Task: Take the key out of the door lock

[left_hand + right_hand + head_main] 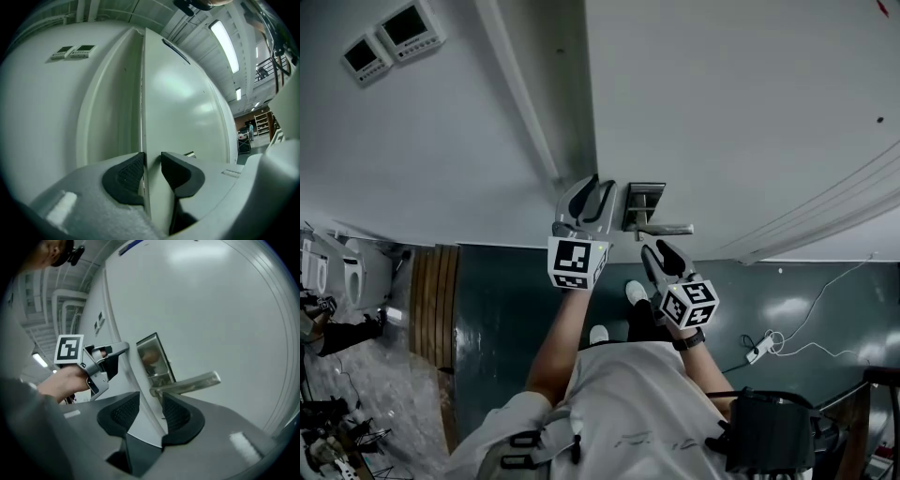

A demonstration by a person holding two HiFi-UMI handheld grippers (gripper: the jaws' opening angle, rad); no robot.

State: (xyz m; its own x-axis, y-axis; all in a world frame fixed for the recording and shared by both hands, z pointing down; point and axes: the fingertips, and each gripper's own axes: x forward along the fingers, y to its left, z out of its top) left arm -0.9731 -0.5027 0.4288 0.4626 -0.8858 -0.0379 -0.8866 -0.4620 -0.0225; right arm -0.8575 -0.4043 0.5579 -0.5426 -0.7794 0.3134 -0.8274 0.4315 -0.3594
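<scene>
While both sets of jaws stand apart, the right gripper [656,249], empty just under the handle [667,229], likely needs a straight pinch-and-pull beneath it; handle crowds that approach; key not discernible on lock plate [645,202] at its 12 o'clock; left gripper [592,187] straddles door edge [142,117] at 10 o'clock, unclamped; wall panels [394,37] beyond.

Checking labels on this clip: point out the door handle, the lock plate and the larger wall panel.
door handle [187,383], right gripper view, middle of the lever.
lock plate [151,354], right gripper view, upper face.
larger wall panel [411,30], head view, its screen.
</scene>
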